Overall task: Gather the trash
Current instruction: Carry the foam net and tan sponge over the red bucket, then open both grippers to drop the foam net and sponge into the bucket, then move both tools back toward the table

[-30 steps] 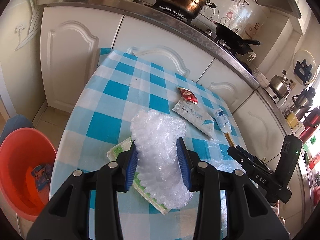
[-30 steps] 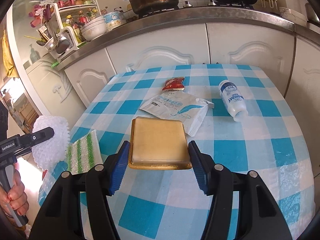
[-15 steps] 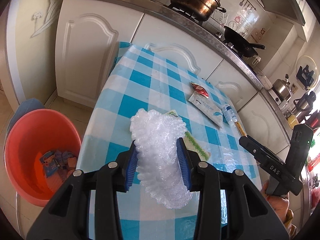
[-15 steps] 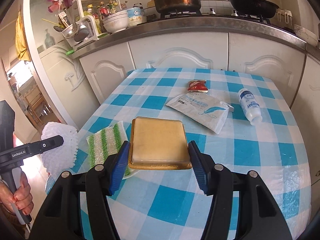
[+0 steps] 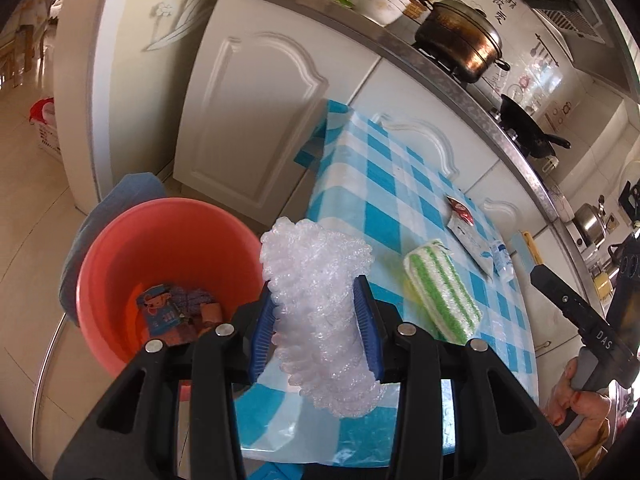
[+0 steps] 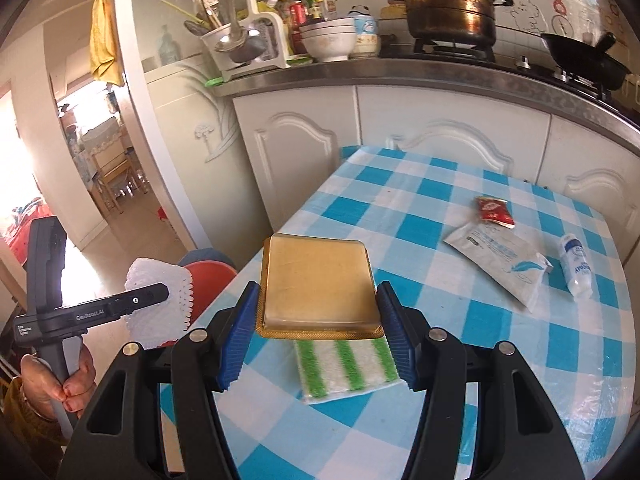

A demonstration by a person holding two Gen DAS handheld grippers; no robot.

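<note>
My left gripper [image 5: 316,320] is shut on a wad of clear bubble wrap [image 5: 320,312] and holds it over the table's left edge, beside an orange bucket [image 5: 120,280] on the floor that holds some wrappers. My right gripper [image 6: 318,328] is shut on a flat gold tray [image 6: 316,284] above the table near its left edge. The left gripper with the bubble wrap [image 6: 160,304] shows at the left of the right wrist view. On the blue-checked table [image 6: 440,208] lie a red sachet [image 6: 494,210], a white pouch [image 6: 500,260] and a small white bottle [image 6: 576,268].
A green-striped sponge cloth [image 6: 344,368] lies on the table under the gold tray. White kitchen cabinets [image 5: 248,112] stand behind the table, with a pot [image 6: 448,0] and pan on the counter. A blue-grey item [image 5: 120,196] lies behind the bucket.
Both grippers have moved left with their loads. The bubble wrap has gone from over the table to its left edge beside the bucket; the gold tray now hangs over the sponge cloth.
</note>
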